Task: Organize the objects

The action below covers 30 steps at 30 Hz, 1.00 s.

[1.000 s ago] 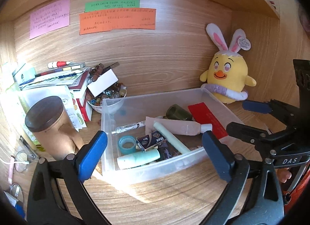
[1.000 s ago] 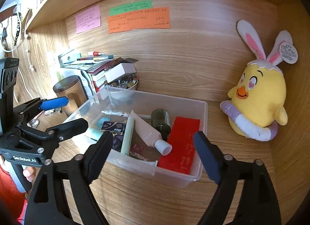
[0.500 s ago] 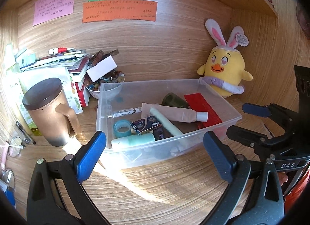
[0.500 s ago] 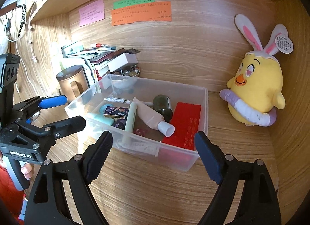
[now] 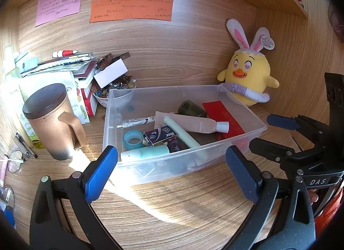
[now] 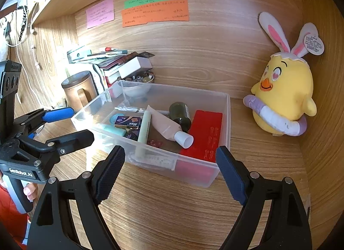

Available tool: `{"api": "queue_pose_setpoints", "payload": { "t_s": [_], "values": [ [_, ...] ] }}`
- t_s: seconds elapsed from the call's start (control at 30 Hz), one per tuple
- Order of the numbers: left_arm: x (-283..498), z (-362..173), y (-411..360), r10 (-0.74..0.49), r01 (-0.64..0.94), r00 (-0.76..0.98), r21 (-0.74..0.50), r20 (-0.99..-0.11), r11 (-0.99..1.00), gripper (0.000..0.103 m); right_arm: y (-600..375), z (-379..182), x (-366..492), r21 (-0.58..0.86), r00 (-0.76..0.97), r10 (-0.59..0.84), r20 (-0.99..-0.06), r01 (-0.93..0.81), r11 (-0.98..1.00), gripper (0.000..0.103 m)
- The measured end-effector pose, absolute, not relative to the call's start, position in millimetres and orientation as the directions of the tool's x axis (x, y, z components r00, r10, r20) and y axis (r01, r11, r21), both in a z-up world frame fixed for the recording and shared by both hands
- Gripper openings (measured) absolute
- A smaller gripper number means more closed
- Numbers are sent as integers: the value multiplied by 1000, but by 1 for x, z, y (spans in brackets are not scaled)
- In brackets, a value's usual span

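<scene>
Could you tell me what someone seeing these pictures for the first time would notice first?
Most likely the yellow chick plush with bunny ears, sitting in the right corner of the wooden desk nook. Next comes the clear plastic bin in the middle, crowded with small items such as a pink tube and a red flat pack. The left gripper and the right gripper stand open, in front of the bin.
</scene>
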<state>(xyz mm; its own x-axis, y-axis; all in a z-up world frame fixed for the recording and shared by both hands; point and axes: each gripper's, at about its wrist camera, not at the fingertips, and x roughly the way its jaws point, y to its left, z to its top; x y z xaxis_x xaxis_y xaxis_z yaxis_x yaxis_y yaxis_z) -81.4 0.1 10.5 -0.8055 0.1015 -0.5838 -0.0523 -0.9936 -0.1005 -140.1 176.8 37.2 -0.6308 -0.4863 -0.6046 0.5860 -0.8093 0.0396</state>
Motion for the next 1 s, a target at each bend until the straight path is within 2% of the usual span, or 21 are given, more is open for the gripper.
{"api": "queue_pose_setpoints", "payload": {
  "t_s": [1.0],
  "values": [
    [-78,14,0,112,-50,-808,-123,-578,-991,102,175,36,-139,42,-628,-488,-606,587,-808,85]
  ]
}}
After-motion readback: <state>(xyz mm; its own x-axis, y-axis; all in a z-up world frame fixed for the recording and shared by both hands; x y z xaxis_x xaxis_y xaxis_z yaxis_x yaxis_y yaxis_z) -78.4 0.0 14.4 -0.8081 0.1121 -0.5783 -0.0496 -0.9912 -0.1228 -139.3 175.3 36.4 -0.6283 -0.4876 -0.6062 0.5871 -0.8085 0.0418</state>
